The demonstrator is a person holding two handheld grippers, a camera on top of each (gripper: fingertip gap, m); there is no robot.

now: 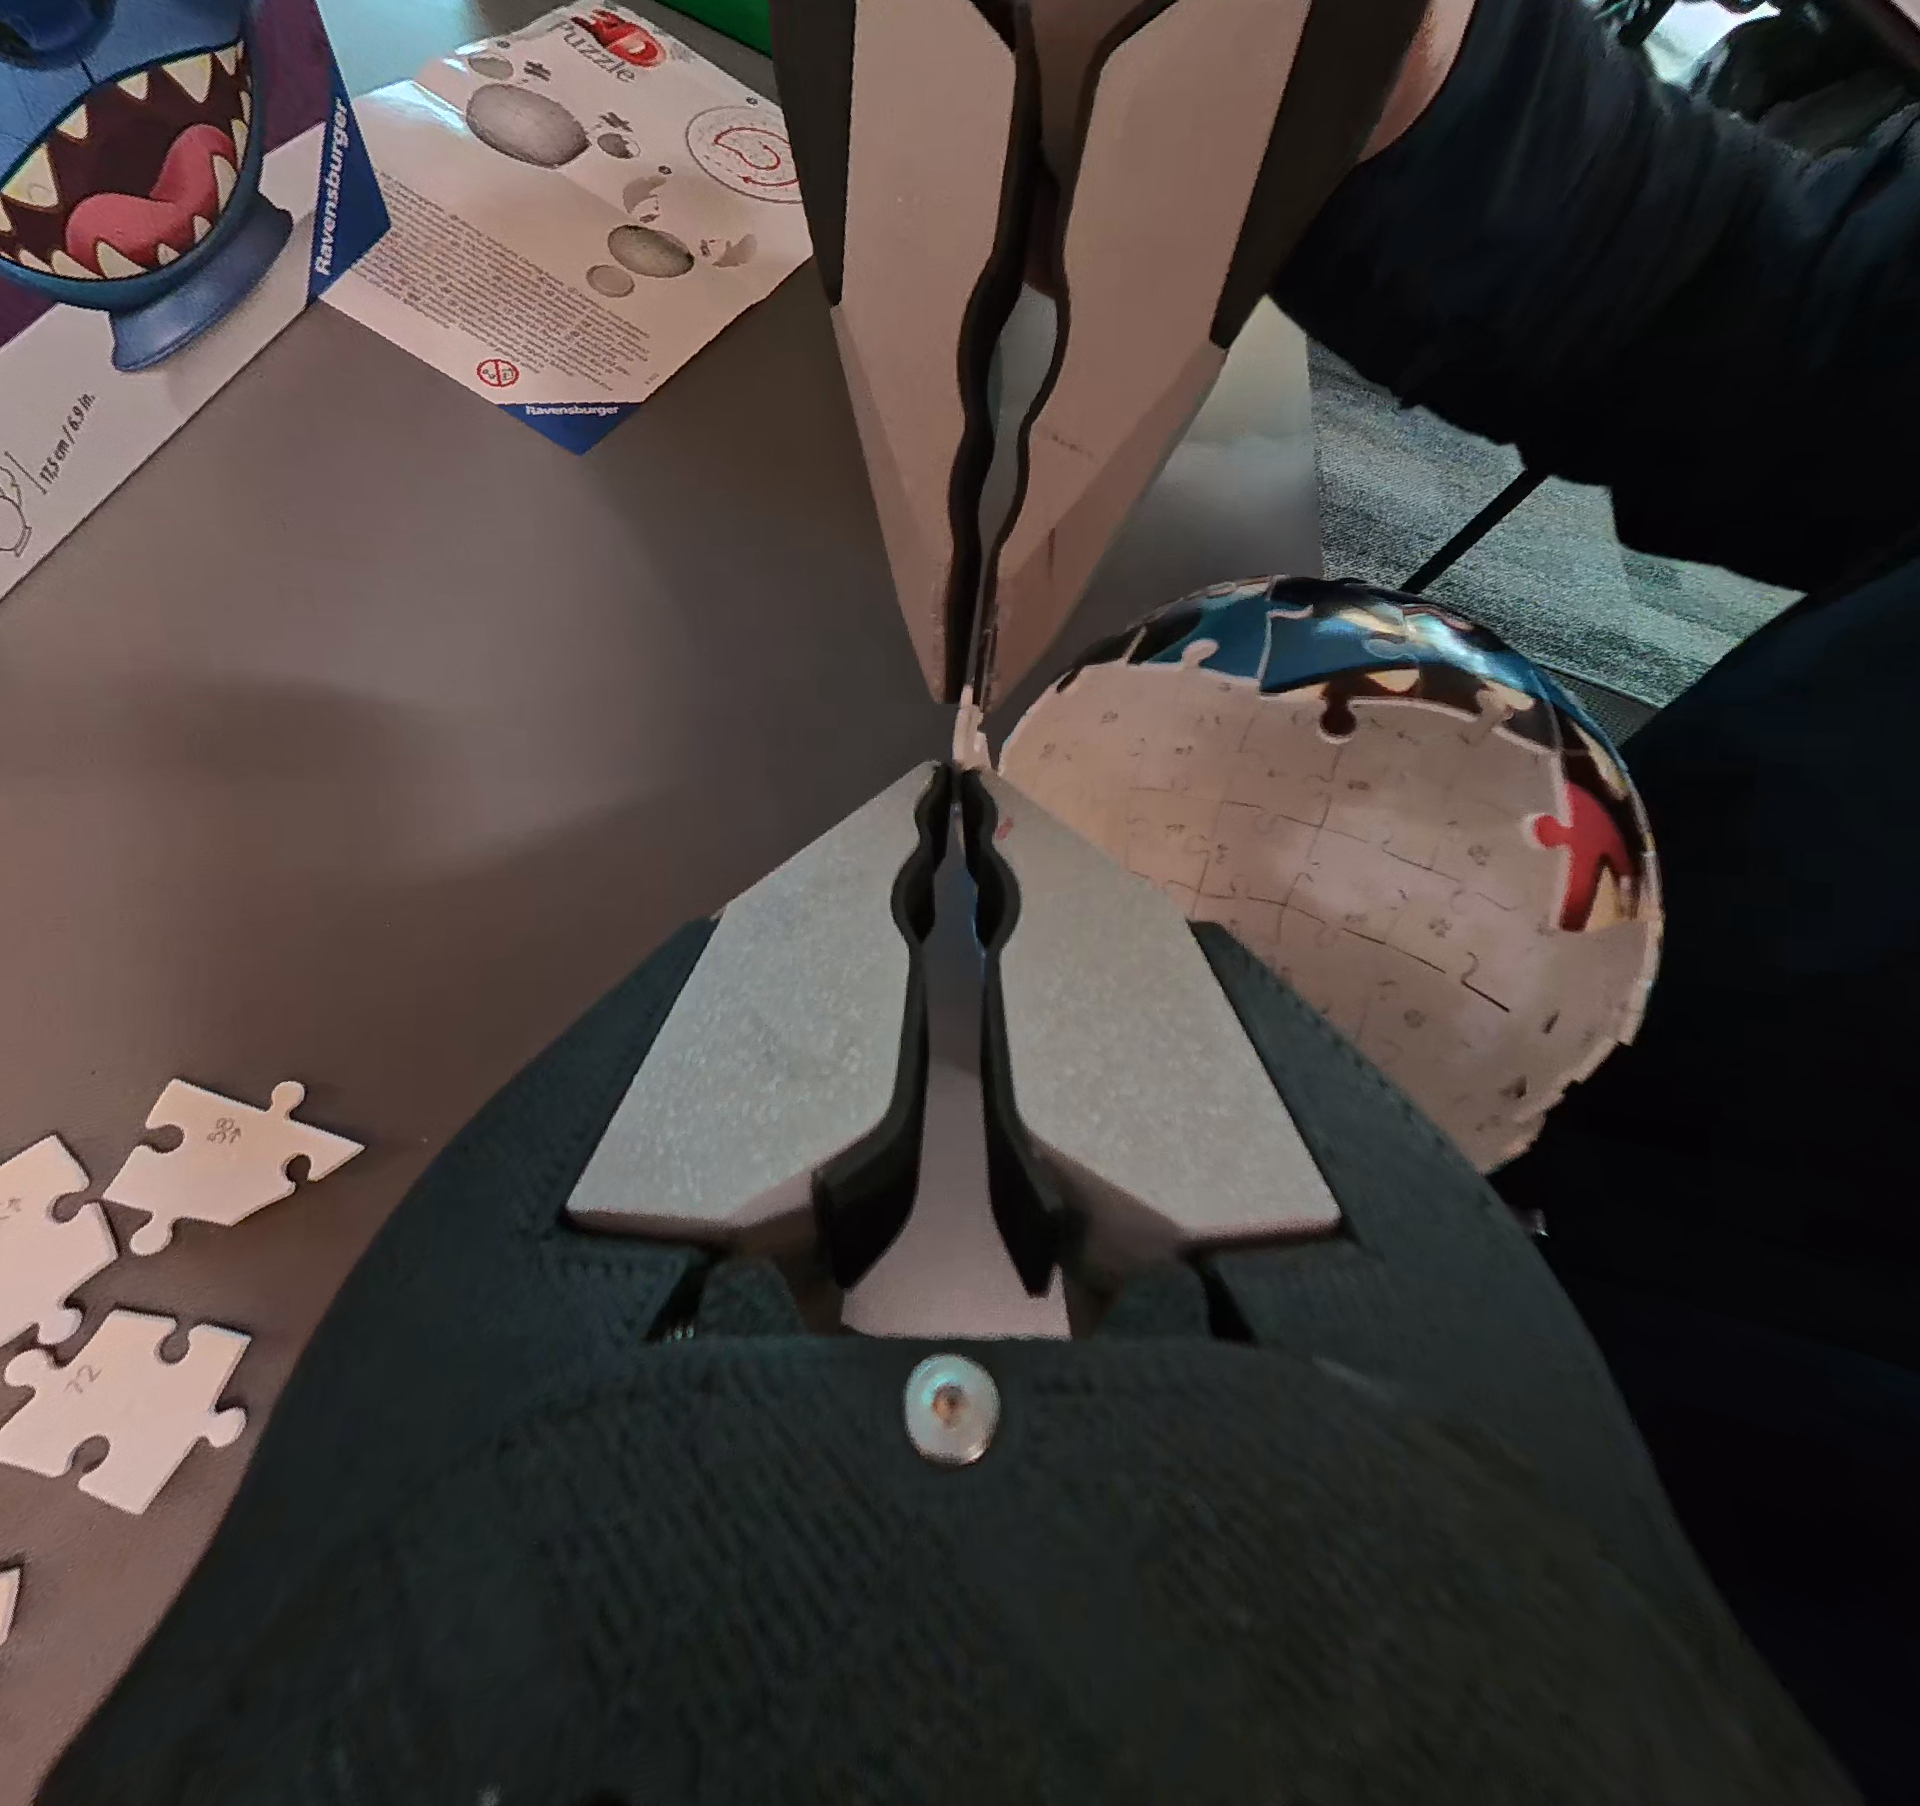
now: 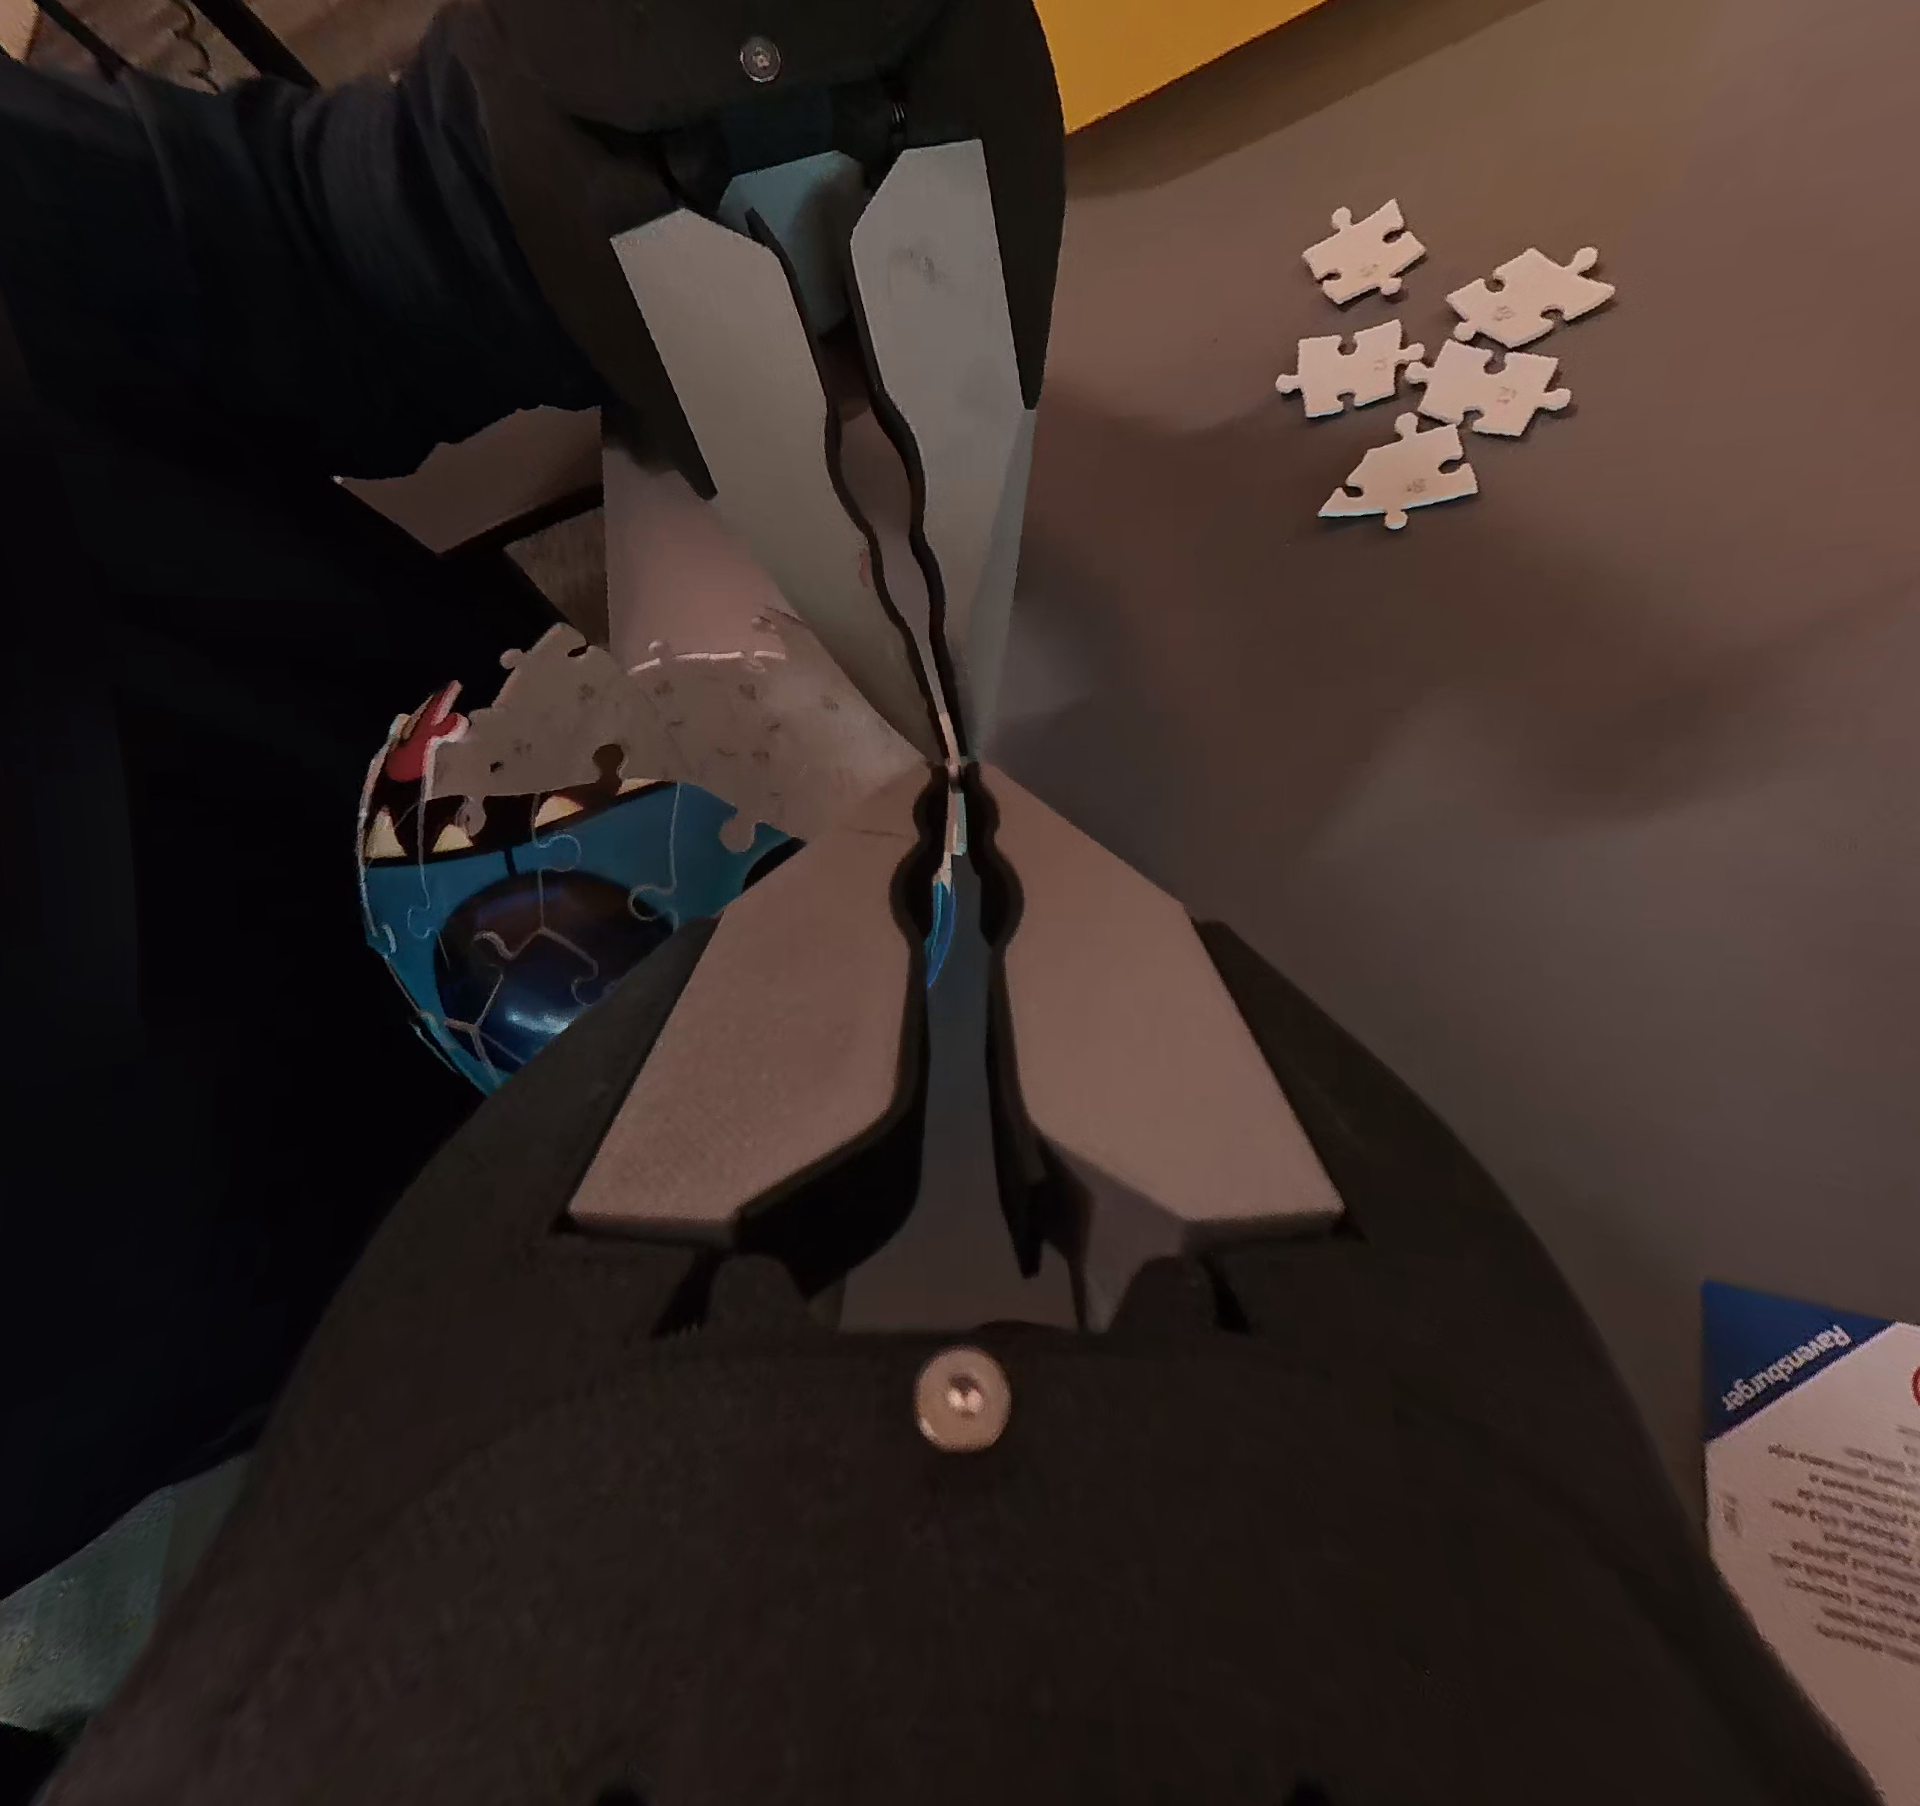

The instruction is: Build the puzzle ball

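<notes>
Left gripper (image 1: 951, 769) and right gripper (image 2: 954, 769) tip to tip mid-frame, both clamped on one thin puzzle piece (image 1: 968, 733); half-built puzzle ball (image 1: 1351, 863) right.

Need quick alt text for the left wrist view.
Two closed tongs meet tip to tip, left tongs below, right tongs above, pinching one small puzzle piece beside the half-built puzzle ball. Loose white pieces lie on the grey table.

We find printed writing on the puzzle box (image 1: 332, 187) and the instruction sheet (image 1: 582, 229). Small numbers mark the loose pieces (image 1: 223, 1148).
</notes>
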